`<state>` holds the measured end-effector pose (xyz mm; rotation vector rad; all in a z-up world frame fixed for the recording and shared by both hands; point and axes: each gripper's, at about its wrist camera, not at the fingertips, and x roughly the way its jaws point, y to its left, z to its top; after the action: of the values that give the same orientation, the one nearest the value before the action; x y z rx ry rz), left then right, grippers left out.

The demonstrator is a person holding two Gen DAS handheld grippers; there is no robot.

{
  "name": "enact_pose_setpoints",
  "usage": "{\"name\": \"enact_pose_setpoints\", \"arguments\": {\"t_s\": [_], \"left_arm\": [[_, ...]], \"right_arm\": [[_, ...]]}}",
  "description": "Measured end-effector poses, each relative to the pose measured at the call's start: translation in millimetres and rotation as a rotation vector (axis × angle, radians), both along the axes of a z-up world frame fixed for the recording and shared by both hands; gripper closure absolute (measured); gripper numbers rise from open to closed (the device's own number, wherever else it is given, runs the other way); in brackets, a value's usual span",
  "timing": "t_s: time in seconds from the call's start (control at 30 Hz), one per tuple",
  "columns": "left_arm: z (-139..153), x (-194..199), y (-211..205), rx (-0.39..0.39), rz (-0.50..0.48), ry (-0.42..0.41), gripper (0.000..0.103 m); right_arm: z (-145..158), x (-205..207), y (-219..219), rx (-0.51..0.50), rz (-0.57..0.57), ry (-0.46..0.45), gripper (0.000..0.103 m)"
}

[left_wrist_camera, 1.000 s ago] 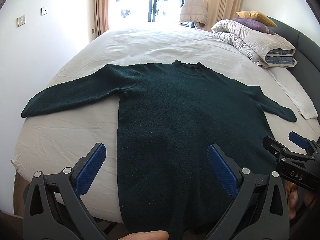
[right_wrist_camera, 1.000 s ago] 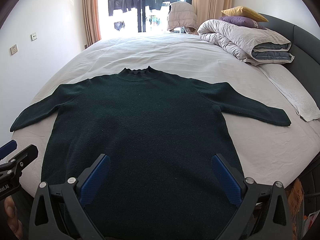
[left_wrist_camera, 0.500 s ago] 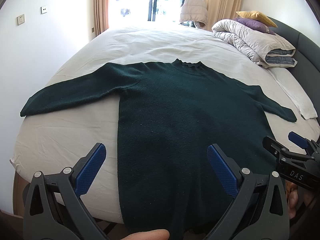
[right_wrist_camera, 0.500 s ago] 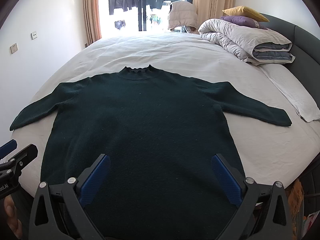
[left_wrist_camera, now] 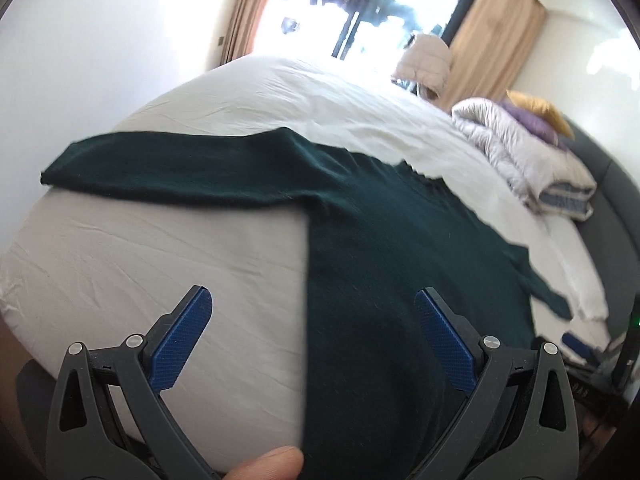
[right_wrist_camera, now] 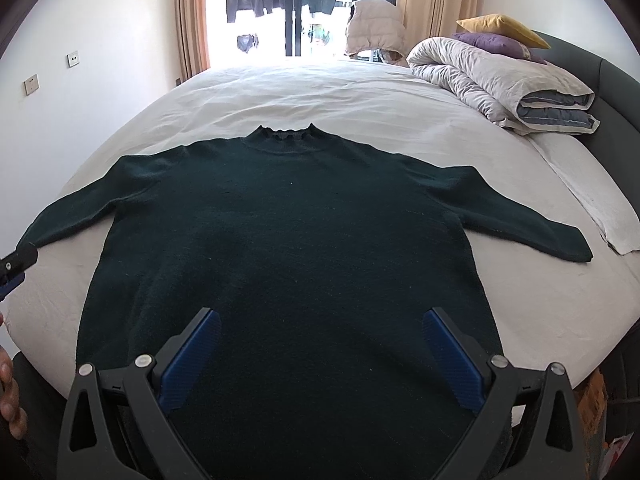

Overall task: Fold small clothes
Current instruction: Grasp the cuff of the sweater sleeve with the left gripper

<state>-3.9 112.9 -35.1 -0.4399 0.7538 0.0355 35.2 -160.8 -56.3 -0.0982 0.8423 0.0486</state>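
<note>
A dark green sweater (right_wrist_camera: 296,240) lies flat on the white bed (right_wrist_camera: 320,92), front up, both sleeves spread out, collar away from me. In the left wrist view the sweater (left_wrist_camera: 380,280) fills the right half, with its left sleeve (left_wrist_camera: 168,172) stretched across the sheet. My left gripper (left_wrist_camera: 314,316) is open and empty above the sweater's left side edge near the hem. My right gripper (right_wrist_camera: 320,344) is open and empty above the lower middle of the sweater. The left gripper's tip (right_wrist_camera: 16,260) shows at the left edge of the right wrist view.
A folded grey duvet (right_wrist_camera: 500,84) with purple and yellow pillows (right_wrist_camera: 500,28) sits at the bed's far right by the dark headboard (right_wrist_camera: 612,80). A beige jacket (right_wrist_camera: 374,26) stands by the window. A white pillowcase (right_wrist_camera: 592,200) lies right of the right sleeve.
My left gripper has swung left and tilted, and now looks toward the sweater's left side and left sleeve; its view is blurred. My right gripper has barely moved. The sweater lies unchanged.
</note>
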Motion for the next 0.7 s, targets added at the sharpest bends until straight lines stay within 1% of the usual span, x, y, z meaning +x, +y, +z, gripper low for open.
{"name": "enact_pose_setpoints", "arguments": {"t_s": [0.07,0.1,0.17,0.2,0.3,0.37,0.43,0.5,0.6,0.7], "left_arm": [[-10.0,7.9,34.1,-0.115,-0.02,0.016,0.0],[-13.9,10.4,52.9,-0.151,0.004,0.027,0.0],[-19.2,10.2,92.6,-0.211,0.078,0.003,0.0],[-23.3,9.9,116.0,-0.263,0.12,-0.017,0.0],[-45.8,-1.9,185.8,-0.494,0.277,-0.087,0.0],[-60.0,-7.4,216.1,-0.591,0.343,-0.114,0.0],[-72.5,-8.7,239.6,-0.642,0.395,-0.123,0.0],[-78.3,-9.2,255.7,-0.685,0.422,-0.154,0.0],[-73.7,-1.6,265.1,-0.664,0.433,-0.161,0.0],[-72.8,8.0,280.5,-0.679,0.448,-0.176,0.0]], "right_arm": [[0.5,0.8,3.0,0.015,0.021,-0.004,0.0],[0.9,2.5,4.4,0.026,0.028,-0.006,0.0],[0.7,4.3,7.3,0.048,0.037,-0.006,0.0],[0.3,6.6,9.1,0.059,0.041,-0.004,0.0],[-3.5,12.5,15.0,0.092,0.053,0.013,0.0],[-6.3,15.7,20.0,0.119,0.067,0.023,0.0],[-8.6,18.5,25.5,0.132,0.081,0.036,0.0],[-11.1,21.4,31.6,0.136,0.093,0.043,0.0],[-13.8,24.0,35.9,0.155,0.106,0.05,0.001],[-15.0,25.4,37.7,0.186,0.12,0.059,0.004]]}}
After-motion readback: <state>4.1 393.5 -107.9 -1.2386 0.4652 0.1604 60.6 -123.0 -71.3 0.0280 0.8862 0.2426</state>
